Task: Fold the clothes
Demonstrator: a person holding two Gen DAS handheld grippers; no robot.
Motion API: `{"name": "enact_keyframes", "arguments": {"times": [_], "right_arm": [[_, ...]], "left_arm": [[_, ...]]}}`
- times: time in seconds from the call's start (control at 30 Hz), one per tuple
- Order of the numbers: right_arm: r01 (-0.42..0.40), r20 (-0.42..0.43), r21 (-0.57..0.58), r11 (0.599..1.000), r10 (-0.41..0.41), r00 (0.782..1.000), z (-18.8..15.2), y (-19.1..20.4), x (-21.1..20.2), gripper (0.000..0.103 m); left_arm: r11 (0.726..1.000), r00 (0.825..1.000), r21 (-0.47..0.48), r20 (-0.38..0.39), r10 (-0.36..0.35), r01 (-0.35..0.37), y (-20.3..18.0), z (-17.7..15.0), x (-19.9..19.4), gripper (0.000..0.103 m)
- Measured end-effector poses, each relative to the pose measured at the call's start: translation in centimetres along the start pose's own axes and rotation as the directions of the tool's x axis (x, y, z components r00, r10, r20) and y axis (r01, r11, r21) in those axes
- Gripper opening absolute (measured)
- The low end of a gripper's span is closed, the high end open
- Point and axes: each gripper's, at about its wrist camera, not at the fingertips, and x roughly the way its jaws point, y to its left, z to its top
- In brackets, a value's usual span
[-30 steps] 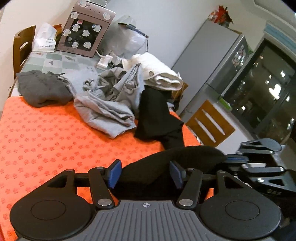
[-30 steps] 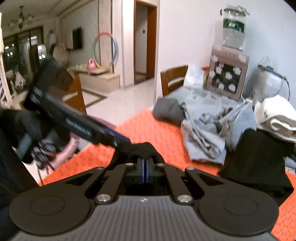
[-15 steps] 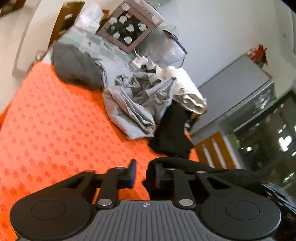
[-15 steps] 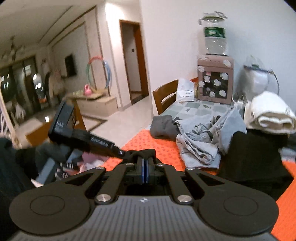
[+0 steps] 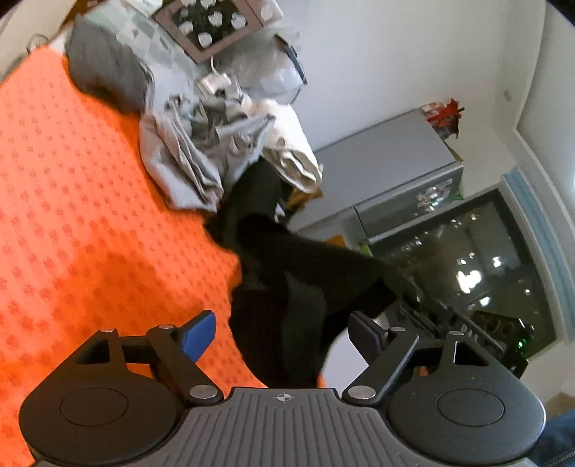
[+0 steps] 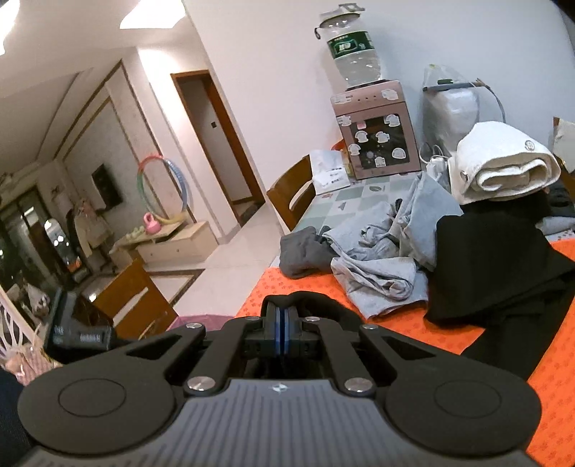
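My left hand-held gripper is opening around the limp black cloth garment, which trails ahead; my right hand-held gripper pinches its edge.

White walls closed the room. A brown door frame opened beyond a pale tiled floor, with a hoop leaning over a low cabinet. Wooden chairs stood by the table. A grey fridge stood beside a dark window speckled with lights. Ceiling lights glared.
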Motion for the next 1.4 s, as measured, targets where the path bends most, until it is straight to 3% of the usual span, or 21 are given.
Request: {"name": "enact_keyframes", "arguments": {"times": [0.2, 0.37, 0.47, 0.5, 0.53, 0.8, 0.93, 1.0, 1.1, 1.3, 1.4], "right_arm": [[-0.026, 0.018, 0.039, 0.999, 0.026, 1.0, 0.1, 0.7, 1.1, 0.003], [-0.047, 0.027, 0.044, 0.998, 0.045, 0.999, 0.2, 1.6, 1.6, 0.003], [-0.045, 0.026, 0.039, 0.998, 0.044, 0.999, 0.3, 1.7, 1.7, 0.003], [-0.044, 0.027, 0.04, 0.998, 0.043, 0.999, 0.3, 1.7, 1.7, 0.003], [-0.043, 0.027, 0.042, 0.998, 0.042, 0.999, 0.3, 1.7, 1.7, 0.003], [0.012, -0.03, 0.091, 0.996, -0.009, 1.0, -0.8, 0.2, 2.3, 0.003], [0.033, -0.122, 0.162, 0.986, -0.013, 0.992, -2.8, -1.0, 3.9, 0.003], [0.019, -0.132, 0.172, 0.985, 0.004, 0.991, -3.4, -0.8, 4.3, 0.003], [0.0, -0.133, 0.172, 0.985, 0.023, 0.991, -3.7, -0.4, 4.5, 0.003], [-0.019, -0.132, 0.165, 0.986, 0.041, 0.99, -3.3, -0.4, 4.6, 0.003], [-0.028, -0.136, 0.151, 0.988, 0.049, 0.989, -3.2, -0.1, 4.7, 0.003]], "left_arm": [[1.0, 1.0, 0.009, -0.017, -0.018, 0.019, 0.1, -0.1, 1.6, 0.086], [0.999, 1.0, -0.02, 0.001, 0.029, -0.029, 0.8, -0.1, 1.6, 0.068], [0.998, 0.998, -0.022, 0.036, 0.055, -0.055, 1.0, -0.2, 0.9, 0.034], [0.997, 0.996, -0.008, 0.049, 0.076, -0.076, 0.9, -0.2, 0.7, 0.015], [0.995, 0.993, 0.008, 0.065, 0.101, -0.102, 0.9, -0.1, 0.4, 0.008], [0.955, 0.945, 0.041, 0.163, 0.284, -0.294, 1.9, 1.4, -2.4, 0.007], [0.933, 0.928, 0.041, 0.121, 0.351, -0.358, 2.9, 2.0, -2.7, 0.014], [0.933, 0.93, 0.037, 0.107, 0.351, -0.357, 2.8, 1.8, -2.6, 0.021], [0.939, 0.936, 0.021, 0.087, 0.34, -0.343, 2.4, 1.4, -2.3, 0.042], [0.962, 0.963, -0.051, 0.01, 0.271, -0.27, 1.4, 0.9, -0.2, 0.056], [0.958, 0.96, -0.071, -0.015, 0.278, -0.279, 0.8, 0.8, 1.2, 0.056]]}}
